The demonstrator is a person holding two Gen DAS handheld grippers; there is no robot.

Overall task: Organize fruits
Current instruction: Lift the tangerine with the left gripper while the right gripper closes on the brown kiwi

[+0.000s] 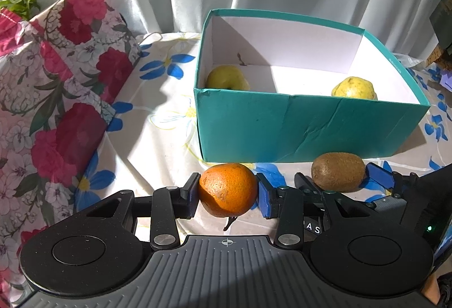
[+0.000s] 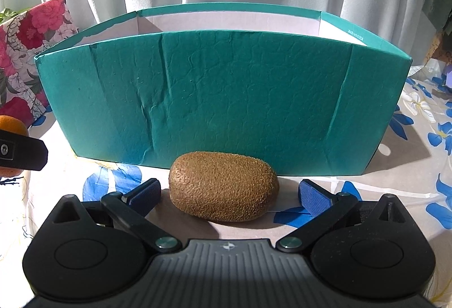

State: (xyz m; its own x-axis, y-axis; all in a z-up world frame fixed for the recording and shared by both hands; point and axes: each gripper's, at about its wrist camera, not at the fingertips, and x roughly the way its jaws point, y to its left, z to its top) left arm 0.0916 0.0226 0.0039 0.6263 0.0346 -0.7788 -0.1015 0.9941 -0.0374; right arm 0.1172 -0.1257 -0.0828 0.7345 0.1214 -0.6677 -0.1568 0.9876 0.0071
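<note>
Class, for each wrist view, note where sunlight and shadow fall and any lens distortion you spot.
Left wrist view: hard sunlight splits the box floor into bright and shaded halves, and the orange is lit on top. Right wrist view: the fisheye bows the box's straight front wall, and the kiwi casts a dark shadow on the cloth beneath it.

Two pears [image 1: 227,77] in box [image 1: 282,127]; orange [image 1: 227,189], kiwi [image 2: 223,186] before it

Orange [image 1: 227,189] clamped, kiwi [image 2: 223,186] lying beside box [image 2: 226,99]
</note>
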